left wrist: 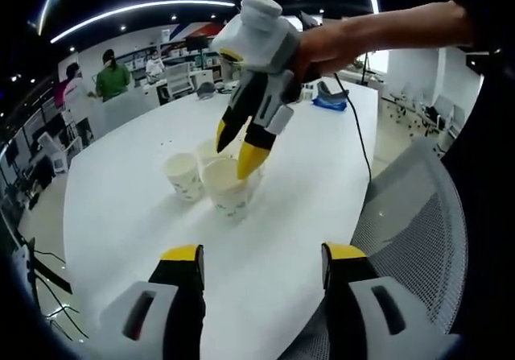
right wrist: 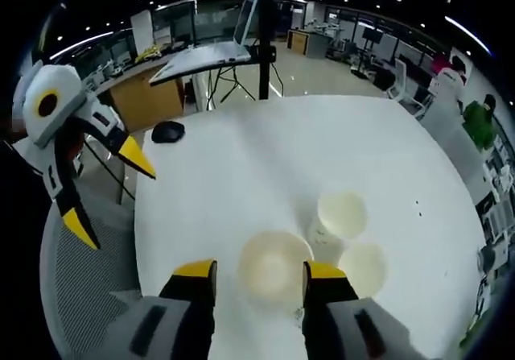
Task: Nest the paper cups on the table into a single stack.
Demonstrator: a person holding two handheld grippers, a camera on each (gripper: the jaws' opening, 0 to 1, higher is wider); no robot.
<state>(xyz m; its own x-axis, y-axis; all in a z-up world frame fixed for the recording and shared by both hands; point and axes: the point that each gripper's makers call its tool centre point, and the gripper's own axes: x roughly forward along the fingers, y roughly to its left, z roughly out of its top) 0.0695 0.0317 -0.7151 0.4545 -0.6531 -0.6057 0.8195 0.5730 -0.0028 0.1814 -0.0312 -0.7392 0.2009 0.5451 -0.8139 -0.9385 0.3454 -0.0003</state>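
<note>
The broad white oval desk [right wrist: 265,151] carries three cream paper cups, all standing separately in a close cluster — nothing is nested yet, so the whole stack remains to build. The right hand-held gripper [right wrist: 259,278] straddles the nearest cup [right wrist: 272,266] with jaws parted, not yet clamped. The left hand-held gripper [left wrist: 259,262] hangs open and empty, well back from the cups.

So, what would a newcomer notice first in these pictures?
The right gripper hangs over three cups clustered on the white table, its yellow-tipped fingers astride the nearest cup's rim. The left gripper waits open beside a mesh chair.
</note>
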